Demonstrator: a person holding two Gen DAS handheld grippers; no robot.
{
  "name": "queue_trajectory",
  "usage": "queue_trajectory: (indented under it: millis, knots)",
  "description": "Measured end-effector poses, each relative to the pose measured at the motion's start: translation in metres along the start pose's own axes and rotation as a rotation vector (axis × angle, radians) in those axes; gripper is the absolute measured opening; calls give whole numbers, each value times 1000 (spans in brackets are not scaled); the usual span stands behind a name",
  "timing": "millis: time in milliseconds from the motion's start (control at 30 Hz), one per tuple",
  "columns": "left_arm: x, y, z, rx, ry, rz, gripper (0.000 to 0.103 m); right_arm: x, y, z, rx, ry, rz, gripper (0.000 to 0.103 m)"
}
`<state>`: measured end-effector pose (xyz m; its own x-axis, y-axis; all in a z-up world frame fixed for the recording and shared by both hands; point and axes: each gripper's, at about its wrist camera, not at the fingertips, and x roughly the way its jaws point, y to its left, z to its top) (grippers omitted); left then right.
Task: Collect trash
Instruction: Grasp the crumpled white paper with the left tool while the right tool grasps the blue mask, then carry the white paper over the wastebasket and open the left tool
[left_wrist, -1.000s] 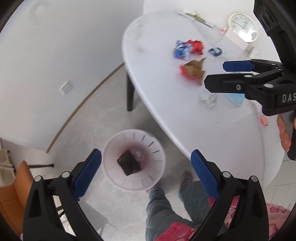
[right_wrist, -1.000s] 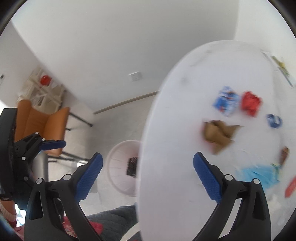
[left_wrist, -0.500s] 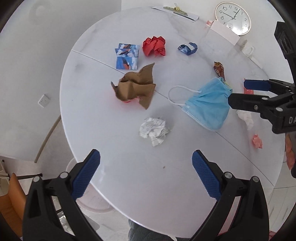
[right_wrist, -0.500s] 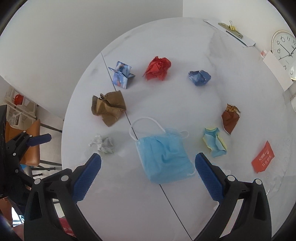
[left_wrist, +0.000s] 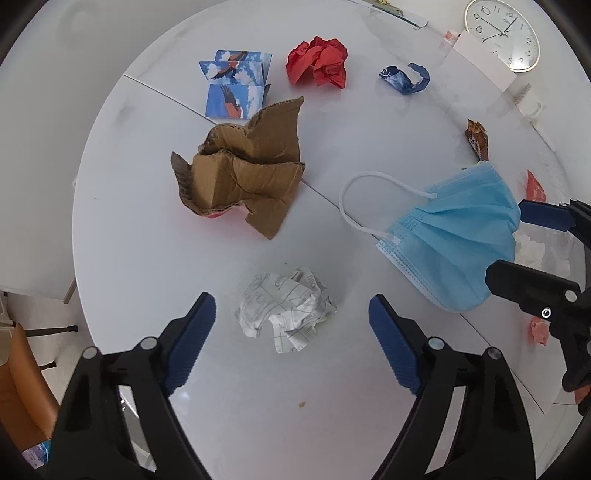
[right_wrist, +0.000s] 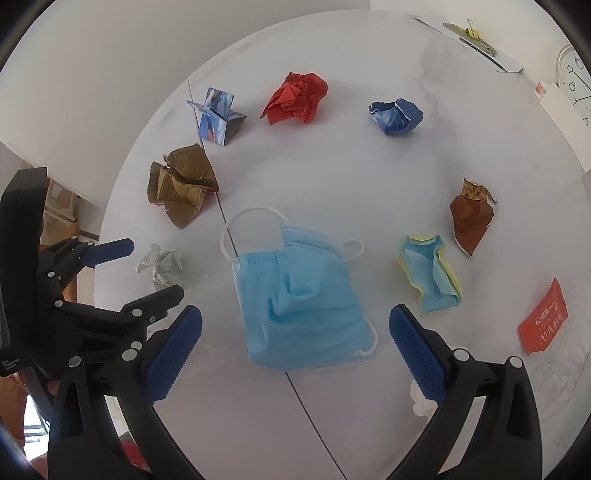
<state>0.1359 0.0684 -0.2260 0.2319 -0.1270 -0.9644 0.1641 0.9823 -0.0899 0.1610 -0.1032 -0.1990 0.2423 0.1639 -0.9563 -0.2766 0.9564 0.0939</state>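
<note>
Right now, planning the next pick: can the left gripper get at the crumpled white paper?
Probably yes. The left gripper is open, its jaws either side of the crumpled white paper, with only bare table around it.

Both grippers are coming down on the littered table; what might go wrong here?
The left gripper, jaws just narrowing around the crumpled white paper without touching it, may push the light ball aside. The right gripper straddles the flat blue mask, which may slide or bunch. The grippers work close together and may collide.
</note>
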Motion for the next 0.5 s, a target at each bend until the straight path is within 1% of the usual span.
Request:
queue_trajectory:
  millis: [33, 67, 133, 200, 233, 300, 333, 400, 500]
  knots:
    - [2, -1, 0, -2, 5, -3, 72, 3, -1, 1, 1, 9, 5, 98]
    - [3, -1, 0, -2, 10, -3, 68, 5, -2, 1, 5, 17, 12, 94]
    - [7, -2, -1, -4, 24, -1, 54, 9, -3, 2, 11, 30, 23, 90]
    - [8, -1, 0, -14, 22, 1, 48, 12, -2, 2, 2, 41, 18, 80]
    - [8, -1, 1, -15, 23, 3, 45, 13, -1, 2, -4, 47, 14, 76]
    - [8, 1, 1, -20, 26, -4, 41, 15, -1, 2, -5, 57, 20, 60]
    - [7, 2, 1, -21, 26, -7, 38, 15, -1, 2, -3, 59, 24, 56]
    - [6, 3, 1, -21, 24, -8, 36, 16, 0, 1, -3, 64, 26, 44]
    - [0, 5, -1, -26, 14, -17, 36, 13, 1, 0, -3, 60, 31, 37]
